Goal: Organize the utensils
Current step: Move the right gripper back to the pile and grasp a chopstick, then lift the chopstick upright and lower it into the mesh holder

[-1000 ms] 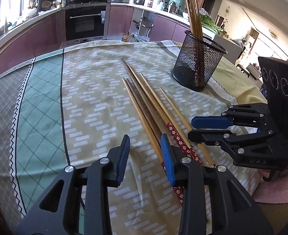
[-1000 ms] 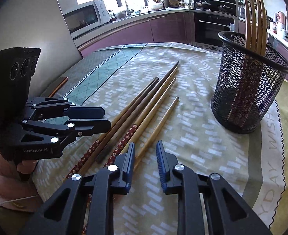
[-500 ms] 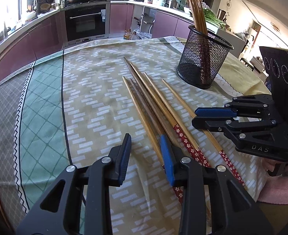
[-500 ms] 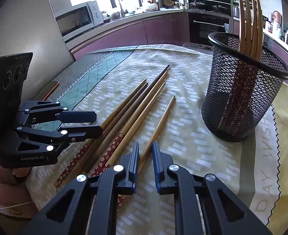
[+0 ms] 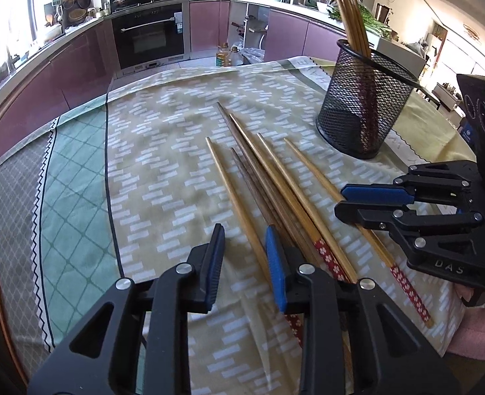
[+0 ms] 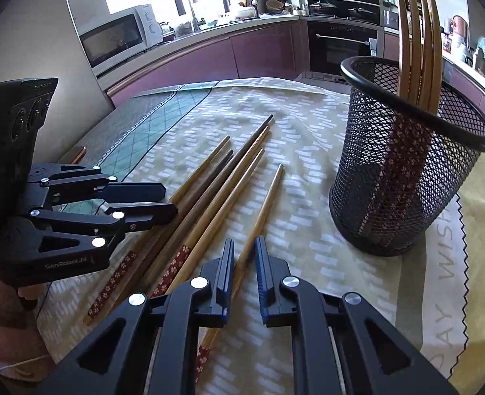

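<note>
Left black two-finger gripper (image 5: pixel 244 256) was low, jaws parted; right black two-finger gripper (image 6: pixel 244 271) was beside it, jaws narrowly parted.

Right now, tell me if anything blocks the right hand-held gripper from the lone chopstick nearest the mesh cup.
Nothing visible does. The right hand-held gripper already straddles that lone chopstick, jaws slightly apart. The tablecloth between it and the mesh cup is bare.
</note>
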`<state>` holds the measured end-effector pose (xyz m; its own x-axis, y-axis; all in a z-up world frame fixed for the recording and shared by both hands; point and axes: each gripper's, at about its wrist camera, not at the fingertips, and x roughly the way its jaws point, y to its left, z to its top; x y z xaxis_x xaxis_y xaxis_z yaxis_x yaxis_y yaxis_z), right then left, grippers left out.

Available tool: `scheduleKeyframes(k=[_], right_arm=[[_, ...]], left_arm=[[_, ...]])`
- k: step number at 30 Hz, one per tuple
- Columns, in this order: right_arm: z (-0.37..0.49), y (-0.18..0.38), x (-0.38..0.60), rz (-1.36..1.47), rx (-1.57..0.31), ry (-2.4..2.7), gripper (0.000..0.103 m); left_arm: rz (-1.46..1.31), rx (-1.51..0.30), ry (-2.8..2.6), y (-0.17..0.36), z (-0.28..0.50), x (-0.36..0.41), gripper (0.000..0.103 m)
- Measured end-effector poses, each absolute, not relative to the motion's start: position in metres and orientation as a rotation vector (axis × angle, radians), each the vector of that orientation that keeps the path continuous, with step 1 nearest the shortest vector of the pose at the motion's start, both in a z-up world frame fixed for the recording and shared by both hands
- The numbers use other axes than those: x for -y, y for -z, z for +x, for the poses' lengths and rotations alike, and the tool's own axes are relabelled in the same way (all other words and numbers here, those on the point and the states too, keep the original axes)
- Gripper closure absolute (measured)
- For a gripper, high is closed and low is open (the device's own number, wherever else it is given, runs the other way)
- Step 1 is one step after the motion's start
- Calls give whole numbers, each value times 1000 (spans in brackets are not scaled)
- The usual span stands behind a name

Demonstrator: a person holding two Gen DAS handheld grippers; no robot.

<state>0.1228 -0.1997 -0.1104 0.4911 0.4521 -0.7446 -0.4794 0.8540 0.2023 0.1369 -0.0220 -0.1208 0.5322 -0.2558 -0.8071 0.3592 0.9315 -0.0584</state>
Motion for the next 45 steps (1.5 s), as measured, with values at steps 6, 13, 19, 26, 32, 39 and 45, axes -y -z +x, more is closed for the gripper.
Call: scheduleKeyframes(k=[6,13,19,26,32,39,45], right_arm=[[126,110,202,2,-898,-567,96],[125,108,215,55,-896,-576,97],[117,98,225,79,-869,-603,97],[97,71,235,106,-775,-652,97],[83,45,255,135,-682,-646,97],[75,21,281,176,-584,-634,97],[75,2,292,182,-508,-617,97]], left_arm=[[91,-947,332,121,146,22,89],[20,-940,310,119,141,12,95],[-17,-908,339,103,130,5,95],[-58,-838,435,71,113,6,95],[-86,-767,527,37,101,11,95],[-106,-683,599,1,89,16,95],[-121,-619,616,-24,95,24,96]])
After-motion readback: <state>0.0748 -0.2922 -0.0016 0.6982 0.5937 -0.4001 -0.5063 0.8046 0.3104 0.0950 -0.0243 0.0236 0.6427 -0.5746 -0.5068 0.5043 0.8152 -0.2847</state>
